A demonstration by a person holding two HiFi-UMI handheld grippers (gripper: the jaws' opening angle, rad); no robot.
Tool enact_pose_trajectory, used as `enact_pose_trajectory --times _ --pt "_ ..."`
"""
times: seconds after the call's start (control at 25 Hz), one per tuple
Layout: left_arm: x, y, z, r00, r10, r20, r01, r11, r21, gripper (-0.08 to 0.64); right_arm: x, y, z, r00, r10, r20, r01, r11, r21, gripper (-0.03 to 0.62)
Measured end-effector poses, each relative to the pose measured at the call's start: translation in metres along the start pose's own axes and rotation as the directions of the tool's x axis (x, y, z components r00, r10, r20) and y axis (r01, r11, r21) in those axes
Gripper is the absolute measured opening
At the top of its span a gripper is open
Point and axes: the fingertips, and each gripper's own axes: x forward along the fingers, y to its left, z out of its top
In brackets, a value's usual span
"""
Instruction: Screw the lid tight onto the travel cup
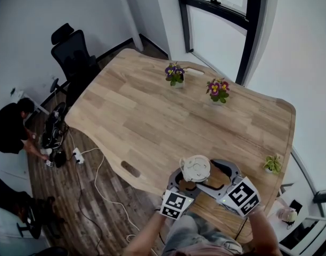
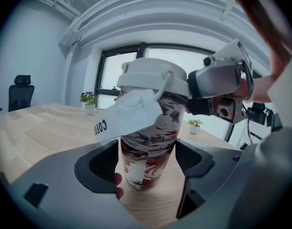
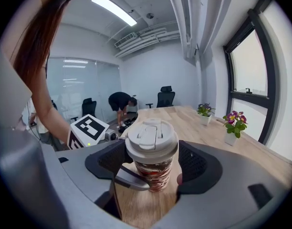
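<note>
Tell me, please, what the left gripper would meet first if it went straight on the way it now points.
Most likely the travel cup, which stands upright on the table between the open fingers of the left gripper, dead ahead and close.

Grippers converge, jaws apart
Left gripper (image 2: 146,166) and right gripper (image 3: 151,166) angle inward, nearly meeting, both with jaws spread.
</note>
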Motion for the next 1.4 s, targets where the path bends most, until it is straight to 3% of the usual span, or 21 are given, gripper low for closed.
enact_pose_trajectory --times 0.12,0.32,0.64,0.76,0.88,1.0,1.16,1.32,1.4 --pt "0.004 0.000 -0.002 1.000 -0.018 -0.022 0.019 0.997 0.070 0.344 0.003 -0.002 -0.003 1.000 0.008 -0.006 -0.008 1.000 0.002 0.316" --pt "0.005 0.002 -0.002 1.000 0.001 -0.020 0.001 0.996 0.089 0.344 0.003 -0.003 -0.001 1.000 -0.012 0.019 0.012 1.000 0.007 0.315" --pt "0.004 0.002 -0.001 1.000 0.022 -0.020 -0.020 0.995 0.093 0.344 0.001 -0.001 -0.001 0.982 -0.173 0.076 0.168 0.984 0.066 0.315" --pt "0.004 0.002 -0.002 0.999 -0.002 -0.033 0.006 0.995 0.099 0.344 0.002 0.000 -0.001 0.975 -0.209 0.078 0.202 0.975 0.089 0.316" --pt "0.004 0.001 -0.004 0.995 -0.073 -0.060 0.080 0.989 0.125 0.344 0.004 0.001 -0.002 0.978 -0.201 0.053 0.195 0.975 0.104 0.319" --pt "0.005 -0.001 -0.005 0.977 -0.182 -0.114 0.200 0.964 0.173 0.344 0.006 0.001 -0.006 0.983 -0.182 0.011 0.181 0.979 0.096 0.341" --pt "0.006 -0.005 -0.006 0.927 -0.324 -0.188 0.363 0.900 0.240 0.344 0.005 -0.004 -0.008 0.983 -0.181 -0.034 0.183 0.980 0.077 0.351" --pt "0.011 -0.008 -0.005 0.877 -0.417 -0.238 0.472 0.837 0.276 0.344 0.008 -0.008 -0.005 0.986 -0.164 -0.038 0.167 0.983 0.074 0.353" --pt "0.010 -0.009 -0.006 0.860 -0.446 -0.249 0.505 0.816 0.281 0.344 0.009 -0.008 -0.004 0.986 -0.166 -0.034 0.168 0.982 0.088 0.353"
